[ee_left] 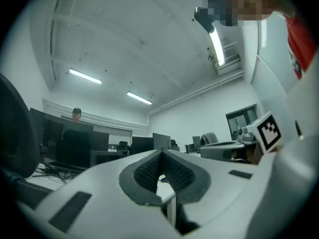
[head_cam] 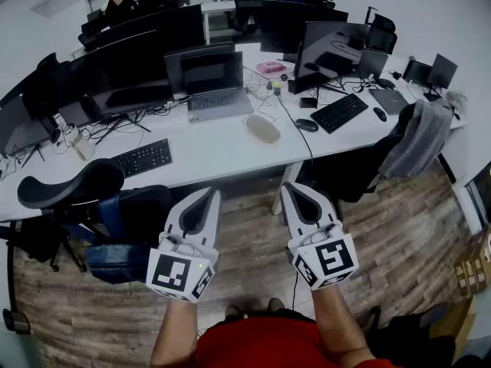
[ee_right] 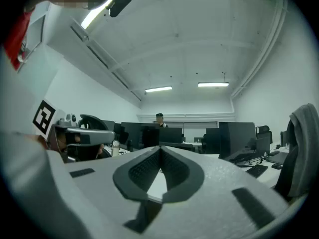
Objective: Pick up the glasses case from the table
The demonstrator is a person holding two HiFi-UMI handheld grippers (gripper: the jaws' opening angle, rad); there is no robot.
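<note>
A pale oval glasses case (head_cam: 263, 128) lies on the white desk (head_cam: 215, 152), between the laptop and a black mouse. Both grippers hang well short of the desk, over the wooden floor in front of me. My left gripper (head_cam: 211, 193) points toward the desk edge with its jaws together and nothing between them; its own view shows the tips (ee_left: 160, 153) meeting. My right gripper (head_cam: 290, 188) stands beside it, also shut and empty, with its tips (ee_right: 159, 151) closed in its own view. The case is not visible in either gripper view.
An open laptop (head_cam: 213, 83), a keyboard (head_cam: 143, 157), a second keyboard (head_cam: 339, 112), a mouse (head_cam: 306, 125) and several monitors crowd the desk. A black office chair (head_cam: 77, 198) stands at my left. A chair with a grey jacket (head_cam: 420, 136) stands at the right.
</note>
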